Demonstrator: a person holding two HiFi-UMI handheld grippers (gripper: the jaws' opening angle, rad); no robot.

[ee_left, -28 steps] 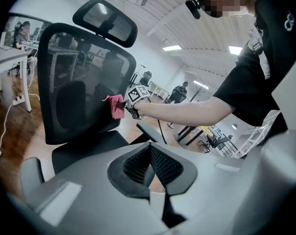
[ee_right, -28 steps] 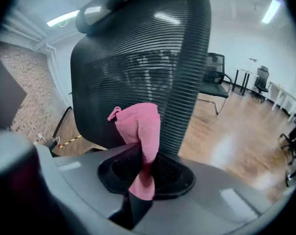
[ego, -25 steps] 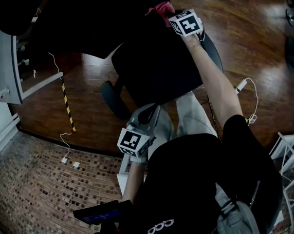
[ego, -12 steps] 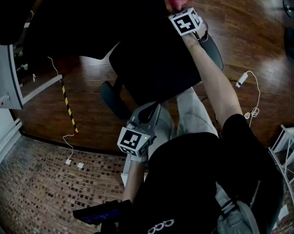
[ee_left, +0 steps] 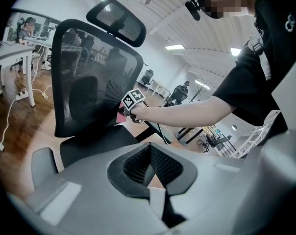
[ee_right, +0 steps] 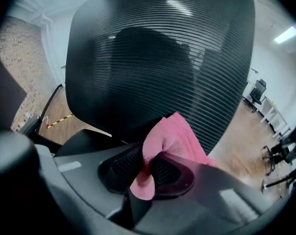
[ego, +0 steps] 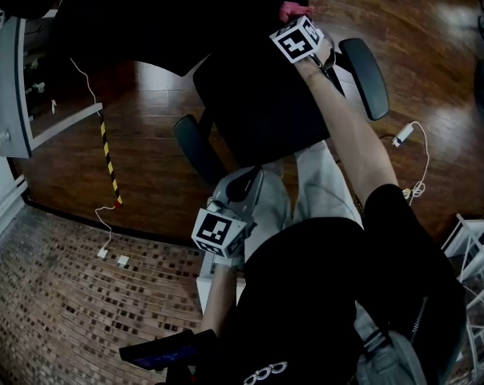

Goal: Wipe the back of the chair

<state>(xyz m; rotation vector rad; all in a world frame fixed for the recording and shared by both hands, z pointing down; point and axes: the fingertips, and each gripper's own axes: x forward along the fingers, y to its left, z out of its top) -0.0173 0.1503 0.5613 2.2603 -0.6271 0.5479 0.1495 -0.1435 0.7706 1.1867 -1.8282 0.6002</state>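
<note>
Black mesh, ribbed in fine horizontal lines, makes up the chair back (ee_right: 158,67), which stands upright on the wooden floor (ego: 434,46) right in front of the person and fills most of the right gripper view. Just before its lower right part sits the cloth (ee_right: 170,141), pink and bunched, pinched by one fold between the fingers of the right gripper (ee_right: 145,168) while the rest of it fans up toward the mesh. Whether the cloth actually presses on the mesh cannot be told from any view. The left gripper (ee_left: 150,163) hangs low by the person's body, well apart from the chair, its fingers pressed together at the tips on nothing. That looks like the main risk: with nothing steadying the chair, a firm stroke could swing or roll it away and leave the cloth skimming air. The small bite on the cloth could also let the ribbing drag it out of the fingers. From the head view the back, seat and the armrest (ego: 365,77) merge into one dark mass, the chair's base is hidden, and only a scrap of pink shows past the right gripper.
</note>
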